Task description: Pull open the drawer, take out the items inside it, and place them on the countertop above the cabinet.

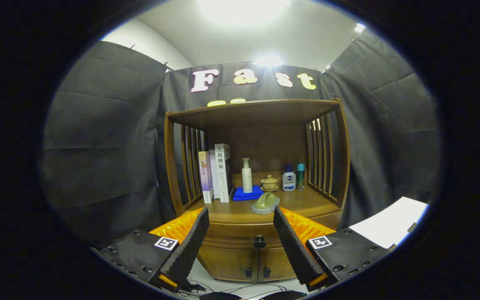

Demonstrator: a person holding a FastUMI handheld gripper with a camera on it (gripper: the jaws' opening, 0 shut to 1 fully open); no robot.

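Gripper view looks at the wooden cabinet, whose drawer sits closed under the countertop, its dark knob between the fingers. Gripper jaws stand wide apart, holding nothing, short of the knob

The hand-held gripper hangs with its fingers spread wide apart, gripping nothing, and the closed drawer's dark knob shows low in the middle of the frame between them. Above it, at mid-frame, the wooden cabinet's counter carries upright books, a pump bottle on a blue cloth, a lidded cup, two small bottles and a greenish object near the front edge.
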